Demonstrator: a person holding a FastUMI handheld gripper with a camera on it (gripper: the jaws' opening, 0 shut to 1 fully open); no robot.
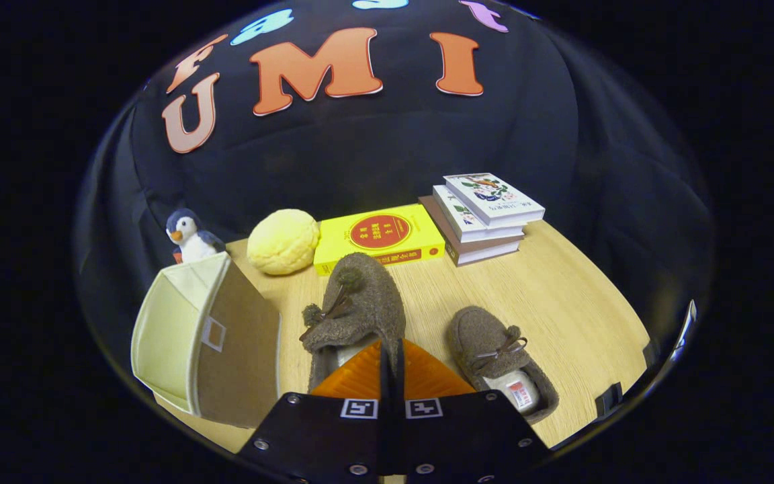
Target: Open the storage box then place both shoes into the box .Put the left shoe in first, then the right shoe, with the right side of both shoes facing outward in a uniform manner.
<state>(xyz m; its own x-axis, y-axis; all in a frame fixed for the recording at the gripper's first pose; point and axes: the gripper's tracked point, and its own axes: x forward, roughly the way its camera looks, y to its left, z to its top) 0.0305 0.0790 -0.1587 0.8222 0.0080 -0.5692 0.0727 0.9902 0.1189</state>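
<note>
Left shoe in hand-held gripper

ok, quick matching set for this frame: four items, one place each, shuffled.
Items:
1. storage box
2. penguin toy
3. stack of books
4. shoe at the tool

Places:
A. behind the storage box
B. beside the yellow book, far side of the table
C. between the shut fingers, raised
D. beside the held shoe, lid open

Pairs: 1-D, 2-A, 3-B, 4-C
</note>
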